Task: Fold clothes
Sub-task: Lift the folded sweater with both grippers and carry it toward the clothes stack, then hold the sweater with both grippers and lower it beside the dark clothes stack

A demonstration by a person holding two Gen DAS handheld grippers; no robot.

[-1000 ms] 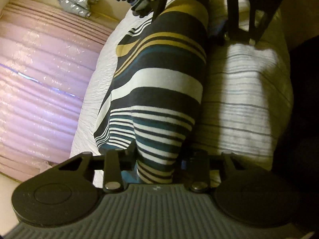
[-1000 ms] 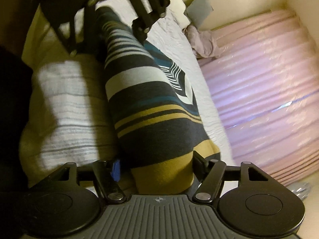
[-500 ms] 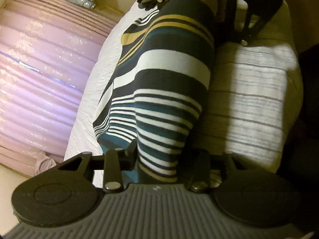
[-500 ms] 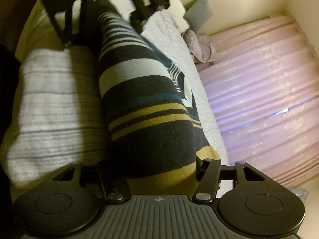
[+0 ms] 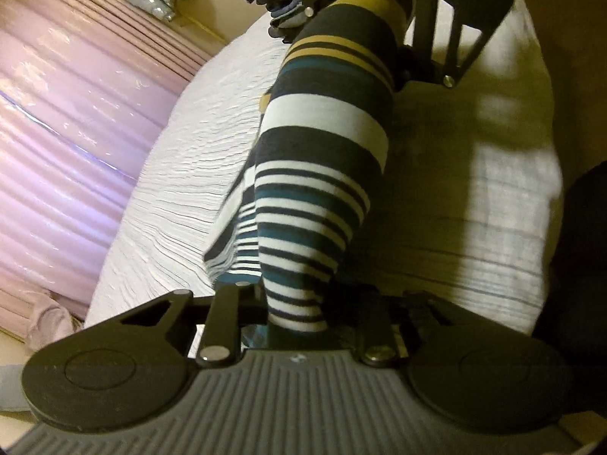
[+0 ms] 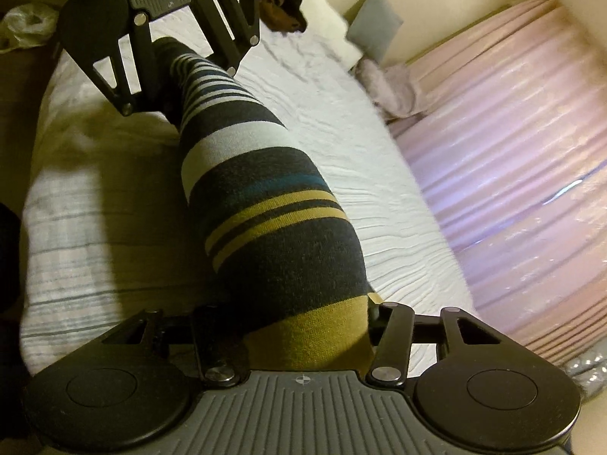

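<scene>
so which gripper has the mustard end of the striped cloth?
The right gripper: a broad mustard band of the striped cloth sits between its closing jaws. The left gripper pinches the end with thin white, teal and dark stripes, its jaws also closing.

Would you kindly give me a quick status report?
Left gripper and right gripper closing on striped garment. Garment stretched between them above bed. Nothing in the way.

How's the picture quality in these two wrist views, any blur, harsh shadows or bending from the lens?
Left wrist view: heavy fisheye bending, dark corners, motion blur on the striped blanket; the striped garment casts a deep shadow beside it. Right wrist view: same curved edges, the pink curtain smeared and slightly glary, the white bedspread brightly lit, left side dim.
</scene>
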